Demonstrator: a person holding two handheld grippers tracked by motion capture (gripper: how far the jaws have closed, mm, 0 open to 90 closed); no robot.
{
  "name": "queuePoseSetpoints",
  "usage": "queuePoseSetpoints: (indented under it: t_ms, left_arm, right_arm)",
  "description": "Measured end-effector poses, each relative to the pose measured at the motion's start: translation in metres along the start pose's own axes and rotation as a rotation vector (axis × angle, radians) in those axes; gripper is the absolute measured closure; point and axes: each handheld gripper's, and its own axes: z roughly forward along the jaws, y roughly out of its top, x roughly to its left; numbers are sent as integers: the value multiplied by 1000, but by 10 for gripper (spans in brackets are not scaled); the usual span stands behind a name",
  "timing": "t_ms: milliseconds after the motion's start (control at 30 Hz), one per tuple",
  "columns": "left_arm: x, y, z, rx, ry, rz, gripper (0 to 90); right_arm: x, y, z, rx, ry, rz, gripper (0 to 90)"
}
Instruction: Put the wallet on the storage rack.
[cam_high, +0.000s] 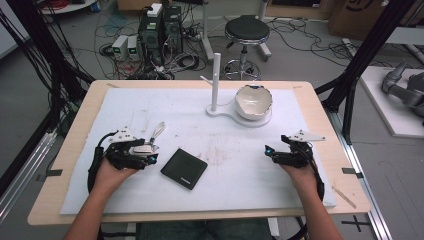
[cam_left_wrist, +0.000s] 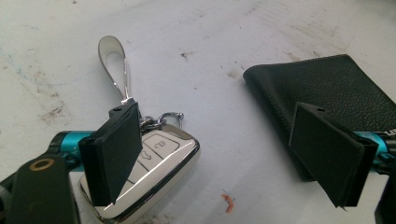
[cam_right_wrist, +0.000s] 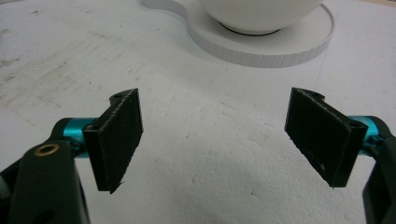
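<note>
A silver car key fob (cam_left_wrist: 161, 161) with a metal loop strap (cam_left_wrist: 114, 65) lies on the white mat. It rests beside and partly under the left jaw of my left gripper (cam_left_wrist: 217, 135), which is open and holds nothing. A black leather wallet (cam_left_wrist: 327, 88) lies flat under the other jaw. In the high view the left gripper (cam_high: 151, 156) sits at the mat's left, with the fob (cam_high: 142, 149) at its tips and the wallet (cam_high: 184, 168) just to its right. My right gripper (cam_right_wrist: 215, 126) hovers open over bare mat at the right (cam_high: 270, 152).
A white stand with an upright post (cam_high: 215, 80) carries a white bowl (cam_high: 254, 101) on its round base (cam_right_wrist: 280, 51) at the far middle of the mat. A small orange scrap (cam_left_wrist: 227, 201) lies near the fob. Beyond the table are a stool (cam_high: 246, 31), computers and cables.
</note>
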Motion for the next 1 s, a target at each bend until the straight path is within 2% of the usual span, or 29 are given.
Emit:
queuePoseSetpoints:
  t_ms: [167, 533, 700, 767, 1000]
  left_arm:
    - [0, 0, 0, -1, -3, -3, 171]
    - [-1, 2, 4, -5, -14, -10, 171]
    - [-5, 6, 12, -6, -34, -4, 171]
    - [-7, 8, 18, 8, -43, 9, 171]
    - [-16, 13, 34, 32, -81, 9, 173]
  right_arm:
    - [1, 0, 0, 10, 3, -7, 194]
    - [3, 0, -1, 30, -24, -37, 194]
    - [4, -2, -4, 33, -27, -46, 194]
    - [3, -3, -6, 34, -32, -47, 194]
    - [0, -7, -11, 34, -40, -44, 194]
